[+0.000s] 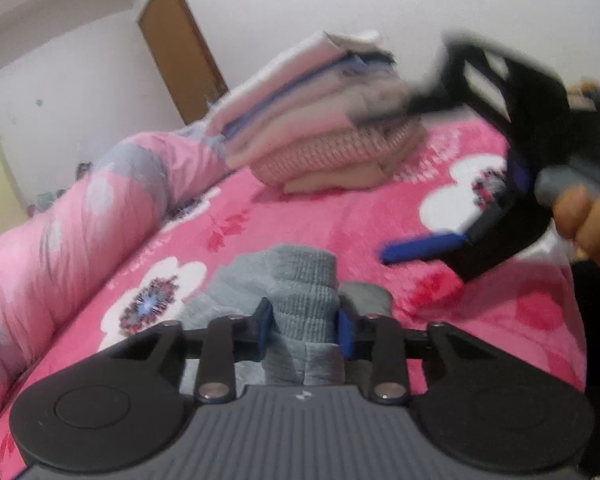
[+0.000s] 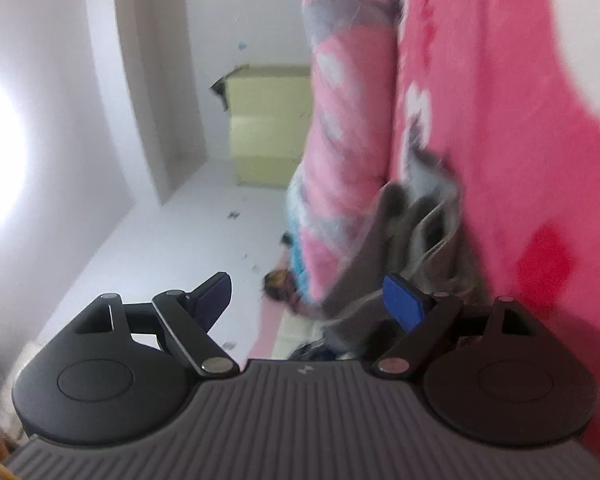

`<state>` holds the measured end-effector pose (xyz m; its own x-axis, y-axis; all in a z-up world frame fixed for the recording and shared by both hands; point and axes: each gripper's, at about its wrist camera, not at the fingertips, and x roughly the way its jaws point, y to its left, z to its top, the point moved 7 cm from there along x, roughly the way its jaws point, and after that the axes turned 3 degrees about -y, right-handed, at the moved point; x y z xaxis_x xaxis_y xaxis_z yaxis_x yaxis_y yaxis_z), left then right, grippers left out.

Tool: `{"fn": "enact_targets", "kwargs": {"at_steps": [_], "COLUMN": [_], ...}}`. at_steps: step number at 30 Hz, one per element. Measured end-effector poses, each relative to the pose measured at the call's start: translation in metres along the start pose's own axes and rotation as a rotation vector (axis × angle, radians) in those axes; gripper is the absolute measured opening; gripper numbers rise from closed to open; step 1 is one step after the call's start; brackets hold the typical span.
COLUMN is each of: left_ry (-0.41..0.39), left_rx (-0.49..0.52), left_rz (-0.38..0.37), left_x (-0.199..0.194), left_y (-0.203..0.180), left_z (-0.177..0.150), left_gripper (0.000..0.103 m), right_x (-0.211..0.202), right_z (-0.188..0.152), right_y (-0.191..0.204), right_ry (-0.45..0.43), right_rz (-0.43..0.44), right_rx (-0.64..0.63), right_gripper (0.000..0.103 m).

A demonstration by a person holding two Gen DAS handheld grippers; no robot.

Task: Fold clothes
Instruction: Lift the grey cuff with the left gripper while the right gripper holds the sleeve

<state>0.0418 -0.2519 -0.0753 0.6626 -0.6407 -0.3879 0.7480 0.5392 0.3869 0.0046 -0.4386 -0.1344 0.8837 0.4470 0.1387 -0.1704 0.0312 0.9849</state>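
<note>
Grey ribbed garment (image 1: 304, 300) pinched, seemingly, in left hand-held gripper (image 1: 305, 328) on bed.

Grey ribbed knit garment (image 1: 300, 300), bunched on the pink floral bedspread, near a folded clothes stack (image 1: 312, 120)

The left black two-finger gripper with blue pads (image 1: 305, 326) sits low at the bottom of the left wrist view, pointing somewhat downward, its jaws drawn close together with the pads pressing on grey ribbed knit fabric (image 1: 300, 280) from both sides. The right black gripper with blue pads (image 2: 312, 300) has its jaws spread wide, with nothing pinched between them. In the left wrist view it appears blurred at upper right, rolled onto its side, gripped by a bare hand (image 1: 592, 216) wrapped around its grey handle.
</note>
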Motion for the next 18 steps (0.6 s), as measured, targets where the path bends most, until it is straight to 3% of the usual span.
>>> {"fn": "enact_targets", "kwargs": {"at_steps": [5,9,11,15,16,18], "left_ry": [-0.075,-0.080,-0.084,-0.092,-0.094,-0.096], "left_rx": [-0.100,-0.179,-0.194,-0.203,-0.206,-0.216], "left_rz": [0.077,0.105,0.110,0.109,0.109,0.112], "left_x": [-0.018,-0.022,-0.023,-0.020,-0.020,-0.020], "left_y": [0.040,0.064,0.070,0.077,0.078,0.079], "left_z": [0.018,0.022,0.022,0.022,0.023,0.023], "left_gripper": [0.028,0.027,0.027,0.028,0.028,0.028], "right_x": [-0.005,0.002,0.005,0.011,0.013,0.022], "right_z": [0.002,-0.015,-0.032,-0.059,-0.064,-0.061], "right_y": [-0.003,0.009,0.013,0.015,0.014,0.012], "right_ry": [0.009,0.107,0.175,0.300,0.326,0.338], "right_rz": [-0.182,-0.273,-0.346,-0.483,-0.512,-0.523], "right_rx": [-0.180,-0.397,-0.588,-0.952,-1.032,-1.082], "right_gripper": [0.082,0.081,0.080,0.062,0.062,0.058]}}
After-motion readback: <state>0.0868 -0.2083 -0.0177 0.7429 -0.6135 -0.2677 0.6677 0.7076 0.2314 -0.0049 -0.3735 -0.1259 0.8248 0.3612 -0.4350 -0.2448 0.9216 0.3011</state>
